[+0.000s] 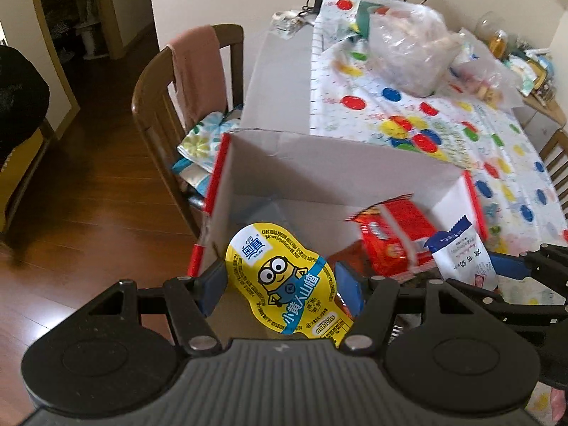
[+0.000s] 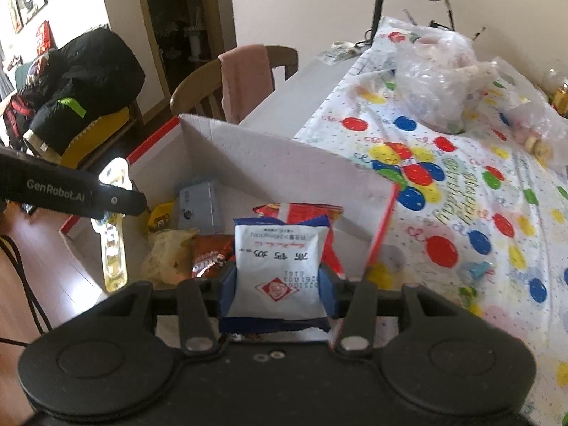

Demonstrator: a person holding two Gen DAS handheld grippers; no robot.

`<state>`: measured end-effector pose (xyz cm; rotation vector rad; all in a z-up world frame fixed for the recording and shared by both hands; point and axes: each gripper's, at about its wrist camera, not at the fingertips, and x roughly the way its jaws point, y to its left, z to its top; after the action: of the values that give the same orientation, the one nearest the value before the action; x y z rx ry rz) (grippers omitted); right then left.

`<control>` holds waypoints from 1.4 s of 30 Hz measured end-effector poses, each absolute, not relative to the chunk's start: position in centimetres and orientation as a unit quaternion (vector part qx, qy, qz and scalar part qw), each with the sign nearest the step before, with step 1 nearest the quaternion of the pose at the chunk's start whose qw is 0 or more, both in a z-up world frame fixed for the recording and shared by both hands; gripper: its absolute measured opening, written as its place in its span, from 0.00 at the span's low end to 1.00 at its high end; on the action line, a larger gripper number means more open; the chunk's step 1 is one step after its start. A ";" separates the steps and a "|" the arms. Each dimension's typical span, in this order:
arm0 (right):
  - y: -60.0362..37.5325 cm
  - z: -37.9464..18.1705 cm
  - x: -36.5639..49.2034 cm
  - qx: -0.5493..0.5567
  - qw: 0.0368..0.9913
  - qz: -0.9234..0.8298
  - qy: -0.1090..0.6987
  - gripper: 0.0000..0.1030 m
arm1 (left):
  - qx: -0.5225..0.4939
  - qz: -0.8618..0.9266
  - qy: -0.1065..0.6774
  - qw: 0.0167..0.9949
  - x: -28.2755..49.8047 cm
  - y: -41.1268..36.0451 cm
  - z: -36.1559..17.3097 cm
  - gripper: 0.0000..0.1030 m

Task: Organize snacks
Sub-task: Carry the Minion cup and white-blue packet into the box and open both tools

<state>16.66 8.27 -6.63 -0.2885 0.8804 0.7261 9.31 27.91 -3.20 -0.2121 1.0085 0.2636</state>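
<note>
**Inspector:** Report your holds. I read your left gripper (image 1: 280, 284) clamped on a flat yellow foil-lidded snack cup with a cartoon figure (image 1: 287, 280), its pads on either edge, poised over the near rim of the white cardboard box with red-trimmed flaps (image 1: 319, 163).

**Operator:** And the right?

**Inspector:** Your right gripper (image 2: 278, 289) is closed on a white pillow-pack snack with blue crimped ends (image 2: 280, 266), also over the box, on its side nearest the counter with the balloon-print cloth (image 2: 479, 213). Neither item is released.

**Operator:** How far along am I?

**Inspector:** Partly, in my judgement. Already lying in the box: a red crinkled snack packet (image 2: 305, 213), a brown one, a yellowish bag and a small grey carton. Beyond the box, on the counter, clear plastic bags of snacks (image 2: 440, 81) remain unsorted, along with small loose pieces on the cloth.

**Operator:** Outstanding, then?

**Inspector:** Both held items to be set in the box; the counter bags after that.
</note>
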 end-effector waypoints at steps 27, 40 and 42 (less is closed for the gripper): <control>11.8 -10.6 15.9 -0.152 0.814 0.341 0.444 0.47 | -0.026 0.106 0.527 0.843 12.5 26.2 -9.4 0.65; 10.5 -9.3 15.6 -0.124 0.819 0.350 0.437 0.61 | -0.062 0.112 0.506 0.853 11.1 26.5 -8.4 0.65; 10.2 -8.9 15.5 -0.119 0.819 0.353 0.436 0.61 | -0.068 0.112 0.498 0.858 10.7 26.4 -7.9 0.68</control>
<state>15.46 10.19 -8.90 -0.2531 0.9284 0.7519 10.65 26.43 -7.90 -0.1428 1.0452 0.2352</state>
